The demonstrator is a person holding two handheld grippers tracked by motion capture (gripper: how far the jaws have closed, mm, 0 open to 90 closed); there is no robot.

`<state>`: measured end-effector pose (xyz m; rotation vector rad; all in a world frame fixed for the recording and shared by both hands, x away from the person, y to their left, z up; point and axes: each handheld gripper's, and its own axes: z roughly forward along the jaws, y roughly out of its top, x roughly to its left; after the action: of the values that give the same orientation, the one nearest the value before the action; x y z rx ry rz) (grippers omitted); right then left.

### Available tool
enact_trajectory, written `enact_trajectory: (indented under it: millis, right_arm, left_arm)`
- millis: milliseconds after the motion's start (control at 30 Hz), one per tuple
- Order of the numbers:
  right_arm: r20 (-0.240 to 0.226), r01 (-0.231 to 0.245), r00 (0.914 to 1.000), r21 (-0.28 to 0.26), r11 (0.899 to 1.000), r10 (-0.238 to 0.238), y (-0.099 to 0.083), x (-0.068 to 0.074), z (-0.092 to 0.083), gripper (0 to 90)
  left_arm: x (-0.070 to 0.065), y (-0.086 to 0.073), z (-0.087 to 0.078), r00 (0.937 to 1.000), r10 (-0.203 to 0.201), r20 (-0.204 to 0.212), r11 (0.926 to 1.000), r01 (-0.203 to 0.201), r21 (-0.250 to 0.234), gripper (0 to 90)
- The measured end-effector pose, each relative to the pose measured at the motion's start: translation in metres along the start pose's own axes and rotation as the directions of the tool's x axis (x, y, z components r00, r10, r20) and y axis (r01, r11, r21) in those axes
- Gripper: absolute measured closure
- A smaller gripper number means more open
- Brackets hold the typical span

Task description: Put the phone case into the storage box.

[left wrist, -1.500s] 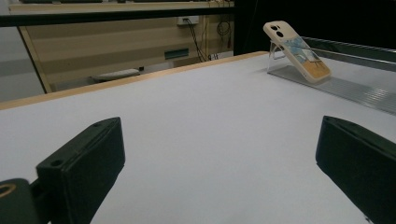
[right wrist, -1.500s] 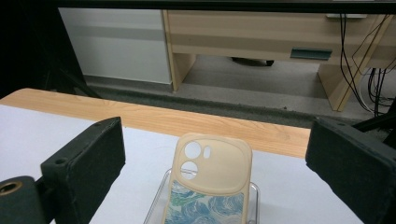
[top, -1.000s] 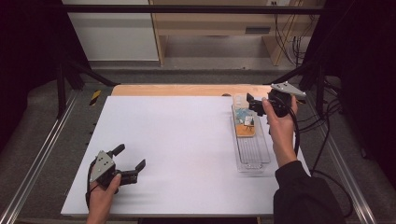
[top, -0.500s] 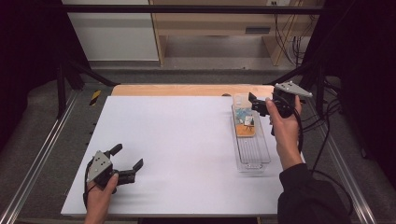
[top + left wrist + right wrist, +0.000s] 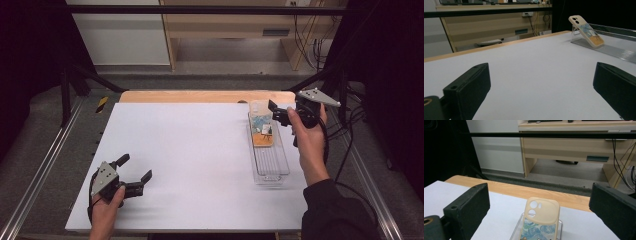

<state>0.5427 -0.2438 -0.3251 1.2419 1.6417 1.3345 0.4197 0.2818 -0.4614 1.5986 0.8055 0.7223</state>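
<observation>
The phone case [image 5: 262, 129] leans propped in the clear tray [image 5: 272, 167] at the desk's [image 5: 200, 150] far right, easy to reach — the right gripper [image 5: 278, 114] hovers beside it, fingers wide. The left gripper [image 5: 134, 174] waits near the front edge, wide too — apparently idle.

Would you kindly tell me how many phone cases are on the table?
1. The phone case leans on the clear stand at the table's right side, just ahead of the open right gripper.
</observation>
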Motion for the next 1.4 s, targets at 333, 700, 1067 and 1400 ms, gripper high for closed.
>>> enact_trajectory:
  millis: [333,700,1067,1400]
  right_arm:
    - [-0.024,0.017,0.9995,-0.034,0.999,-0.018,0.001,0.006,-0.007,5.4]
    - [-0.057,0.027,0.9979,-0.078,0.997,-0.031,-0.003,0.009,-0.016,5.8]
    - [-0.068,0.034,0.9968,-0.107,0.994,-0.042,-0.007,0.006,-0.028,5.8]
    - [-0.077,0.036,0.996,-0.127,0.991,-0.046,-0.009,0.006,-0.039,5.7]
  left_arm:
    - [0.0,0.0,-0.001,1.0,0.0,0.0,1.0,0.0,-0.003,1.3]
    - [0.0,0.001,-0.002,1.0,0.01,0.0,0.9999,-0.01,-0.003,1.2]
    - [0.001,0.0,-0.002,1.0,0.005,-0.006,1.0,-0.005,-0.004,1.2]
    - [0.001,0.001,-0.003,0.9999,0.004,-0.013,1.0,-0.004,-0.008,1.2]
